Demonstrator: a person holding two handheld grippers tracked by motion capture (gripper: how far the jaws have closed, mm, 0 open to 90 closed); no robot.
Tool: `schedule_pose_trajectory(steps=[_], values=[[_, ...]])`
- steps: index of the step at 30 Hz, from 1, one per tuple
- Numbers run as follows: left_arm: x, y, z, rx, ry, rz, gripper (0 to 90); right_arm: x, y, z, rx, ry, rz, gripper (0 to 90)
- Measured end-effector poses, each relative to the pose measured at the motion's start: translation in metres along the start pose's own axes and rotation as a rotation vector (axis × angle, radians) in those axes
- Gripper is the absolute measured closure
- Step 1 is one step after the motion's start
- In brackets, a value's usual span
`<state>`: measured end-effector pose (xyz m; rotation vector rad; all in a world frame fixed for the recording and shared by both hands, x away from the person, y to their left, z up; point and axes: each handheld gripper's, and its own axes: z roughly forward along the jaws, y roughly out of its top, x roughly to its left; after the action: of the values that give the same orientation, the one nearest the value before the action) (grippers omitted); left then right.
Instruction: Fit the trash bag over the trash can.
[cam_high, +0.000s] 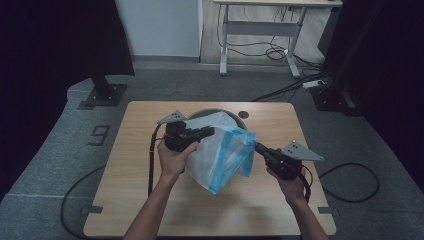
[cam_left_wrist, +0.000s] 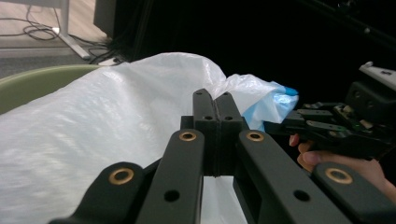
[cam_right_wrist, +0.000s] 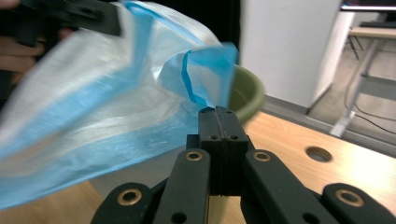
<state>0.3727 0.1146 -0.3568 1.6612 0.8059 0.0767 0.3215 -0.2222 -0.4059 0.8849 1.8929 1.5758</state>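
Plastic bag (cam_high: 225, 155) held above desk (cam_high: 135, 200) centre, before green bowl (cam_high: 240, 119) at 12 o'clock. Left gripper (cam_high: 211, 131) clamped on bag's upper edge at 10 o'clock; right gripper (cam_high: 258, 147) clamped on blue rim at 3 o'clock. Forearms raised from 6 o'clock; bare desk seen toward near edge.

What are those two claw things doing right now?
Left gripper: shut on the plastic bag.
Right gripper: shut on the plastic bag's blue edge.

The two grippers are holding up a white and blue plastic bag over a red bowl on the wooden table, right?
Not quite: the bowl is green, not red, as the right gripper view shows. The rest holds: the left gripper and the right gripper hold a white and blue plastic bag up over it on the wooden table.
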Motion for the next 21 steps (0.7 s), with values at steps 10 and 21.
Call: schedule_pose_trajectory(steps=[10,21], values=[[0.015,-0.001,-0.023,-0.11,0.073,-0.028,89.8,-0.025,0.0,-0.005,0.009,-0.076,0.029,88.7],[0.024,-0.003,-0.046,-0.132,0.089,-0.038,89.8,-0.026,0.013,-0.006,-0.031,-0.115,0.018,88.6]])
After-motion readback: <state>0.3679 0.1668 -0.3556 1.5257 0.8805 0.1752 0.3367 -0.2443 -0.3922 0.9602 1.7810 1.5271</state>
